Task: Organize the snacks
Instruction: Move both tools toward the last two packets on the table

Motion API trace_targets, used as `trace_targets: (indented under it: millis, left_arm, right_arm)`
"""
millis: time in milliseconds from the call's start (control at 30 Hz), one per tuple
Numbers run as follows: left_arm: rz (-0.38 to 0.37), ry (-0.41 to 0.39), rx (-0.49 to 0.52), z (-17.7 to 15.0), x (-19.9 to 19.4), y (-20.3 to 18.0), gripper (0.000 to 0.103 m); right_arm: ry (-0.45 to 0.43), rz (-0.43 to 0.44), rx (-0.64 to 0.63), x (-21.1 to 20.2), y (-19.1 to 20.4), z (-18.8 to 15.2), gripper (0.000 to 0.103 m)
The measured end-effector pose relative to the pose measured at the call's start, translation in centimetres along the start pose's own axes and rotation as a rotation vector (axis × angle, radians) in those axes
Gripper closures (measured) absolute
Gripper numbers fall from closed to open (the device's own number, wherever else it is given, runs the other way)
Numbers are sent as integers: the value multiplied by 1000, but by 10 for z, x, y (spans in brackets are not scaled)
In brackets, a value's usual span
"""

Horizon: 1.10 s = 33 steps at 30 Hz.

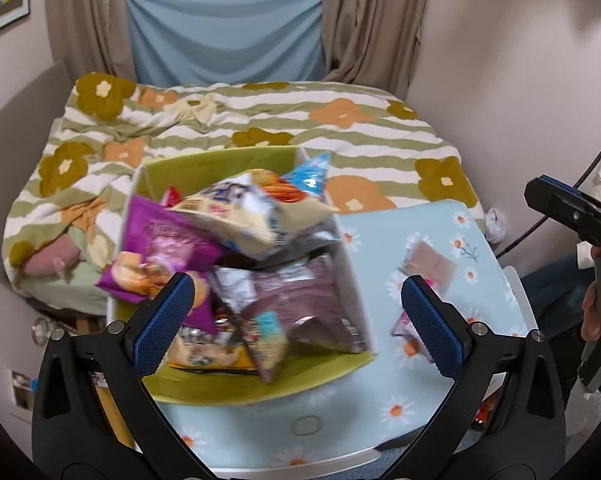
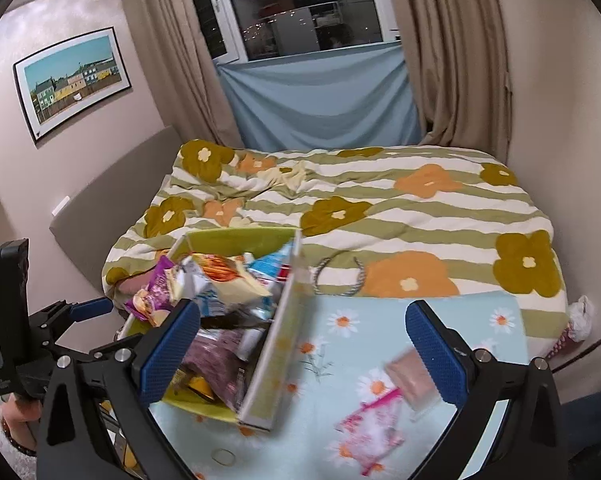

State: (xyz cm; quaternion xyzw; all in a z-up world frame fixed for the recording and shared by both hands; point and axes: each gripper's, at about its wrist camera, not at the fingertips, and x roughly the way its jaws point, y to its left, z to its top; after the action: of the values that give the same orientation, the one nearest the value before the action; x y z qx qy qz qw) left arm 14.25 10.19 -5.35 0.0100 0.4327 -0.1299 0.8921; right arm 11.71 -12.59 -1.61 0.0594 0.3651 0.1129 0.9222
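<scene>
Right tongs [image 2: 302, 348] over blurred, perhaps pink packet [image 2: 374, 436]

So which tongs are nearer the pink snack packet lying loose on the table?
Right. The right tongs hang open just above and beside the pink snack packet, while the left tongs hang open over the snack box, further left of it.

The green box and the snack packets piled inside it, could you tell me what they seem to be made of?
The green box looks like thin matte cardboard: flat stiff walls, with a pale printed outer face in the right wrist view. The purple packet and the brown packet look like glossy plastic or foil film, judging by crinkles and highlights, though blur leaves this uncertain.
</scene>
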Motion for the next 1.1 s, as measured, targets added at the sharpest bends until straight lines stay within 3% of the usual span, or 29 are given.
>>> trace_targets:
  millis: [300,567,867,1033,1100]
  left_arm:
    - [-21,50,-24,-5,16,-82,0]
    - [50,204,-158,-38,85,-139,0]
    - [83,319,-371,-89,164,-156,0]
    - [93,347,-415,-105,191,-156,0]
    - [89,362,-435,-109,200,-154,6]
  right_arm:
    - [51,-25,-26,-13,-72,-15,0]
    - [116,-32,-46,10,-131,-29,0]
    - [240,45,-117,68,-173,-62,0]
    - [302,102,-124,102,-184,-80,0]
    - [322,113,-141,113,-184,-86,0]
